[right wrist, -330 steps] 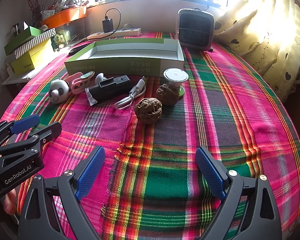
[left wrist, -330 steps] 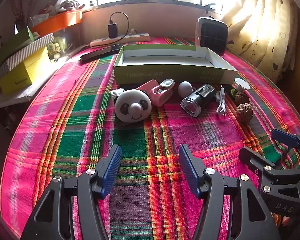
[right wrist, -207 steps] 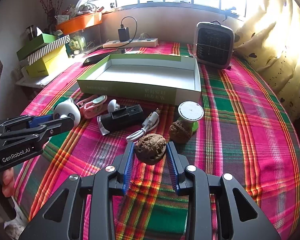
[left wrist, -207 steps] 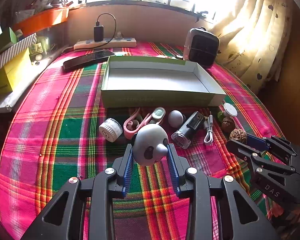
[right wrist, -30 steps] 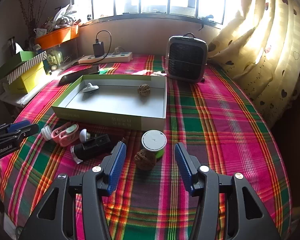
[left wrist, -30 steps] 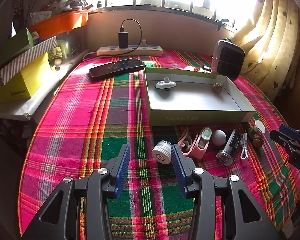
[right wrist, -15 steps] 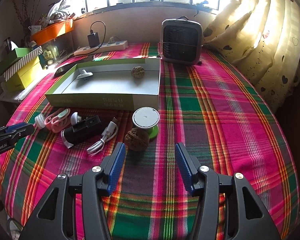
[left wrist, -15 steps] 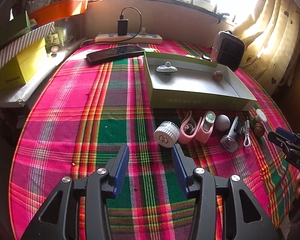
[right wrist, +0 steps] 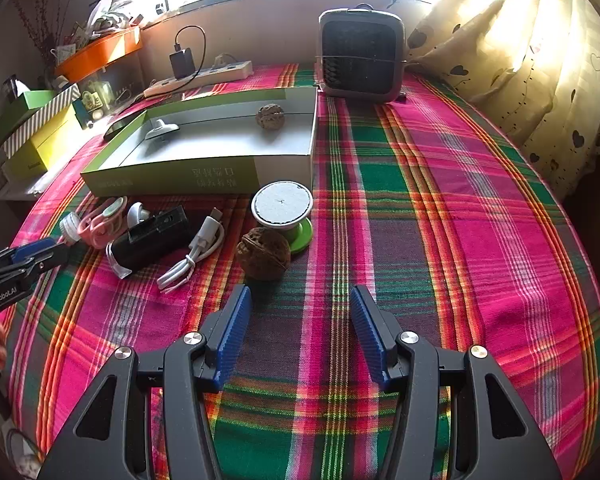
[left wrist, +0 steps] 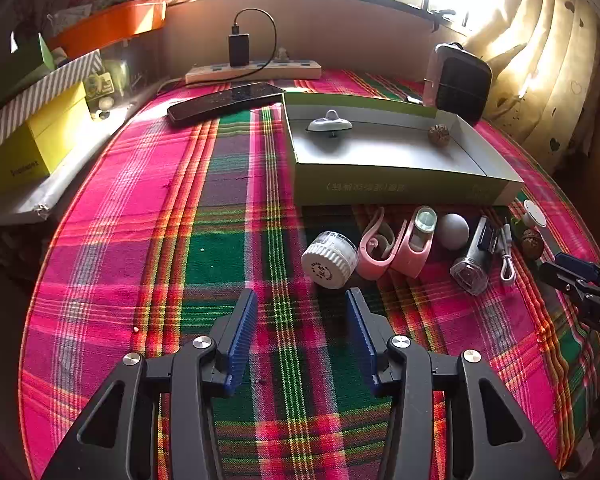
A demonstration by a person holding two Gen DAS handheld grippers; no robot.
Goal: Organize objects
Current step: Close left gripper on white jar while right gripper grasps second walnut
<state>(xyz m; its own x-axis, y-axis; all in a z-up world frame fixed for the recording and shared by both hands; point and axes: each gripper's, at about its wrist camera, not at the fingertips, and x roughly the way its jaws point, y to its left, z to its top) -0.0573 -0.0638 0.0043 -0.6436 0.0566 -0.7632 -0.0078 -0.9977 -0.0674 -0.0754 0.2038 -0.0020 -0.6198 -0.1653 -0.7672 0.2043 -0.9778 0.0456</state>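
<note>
My left gripper (left wrist: 300, 336) hovers over the plaid cloth with its jaws opening and nothing between them. A white ribbed jar (left wrist: 329, 259) lies just beyond its right fingertip. Past the jar lies a row: pink clip (left wrist: 396, 244), grey ball (left wrist: 453, 231), black flashlight (left wrist: 474, 260), white cable (left wrist: 506, 256). My right gripper (right wrist: 300, 332) is open and empty. A walnut (right wrist: 264, 254) sits just ahead of its left finger, beside a white-topped green spool (right wrist: 283, 204). The green box (right wrist: 180, 178) holds another walnut (right wrist: 270, 116) and a grey figure (right wrist: 162, 128).
A small heater (right wrist: 362, 54) stands behind the box at the right. A dark phone (left wrist: 224, 102) and a power strip (left wrist: 256, 70) lie at the back left. Stacked boxes (left wrist: 36, 140) line the left edge. Curtains (right wrist: 540, 60) hang on the right.
The right gripper has sunk toward the walnut, which now sits close before its fingertips. The left jaws have spread a little wider. The objects have not moved.
</note>
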